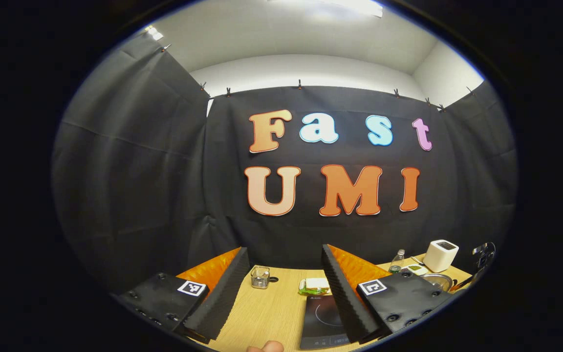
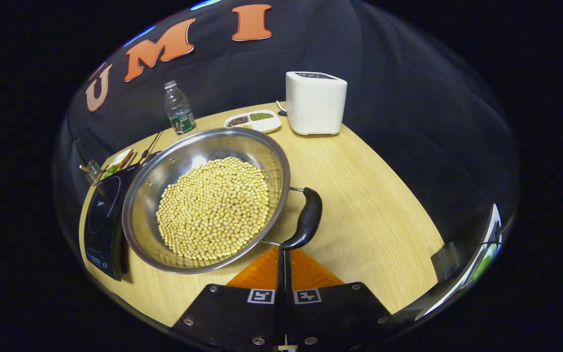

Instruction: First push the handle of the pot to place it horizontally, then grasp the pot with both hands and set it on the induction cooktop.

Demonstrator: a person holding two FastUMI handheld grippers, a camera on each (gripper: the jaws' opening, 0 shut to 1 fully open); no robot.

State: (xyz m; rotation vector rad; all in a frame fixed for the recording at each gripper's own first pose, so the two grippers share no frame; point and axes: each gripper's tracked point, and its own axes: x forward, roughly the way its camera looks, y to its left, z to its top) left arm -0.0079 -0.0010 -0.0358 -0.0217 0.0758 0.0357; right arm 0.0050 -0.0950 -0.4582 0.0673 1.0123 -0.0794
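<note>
Right gripper view, one pot, one handle

The pot was shiny silver, full of pale yellow beans, and its handle was black. The cooktop was black. The table was light wood with fine lines. The box was white.
</note>
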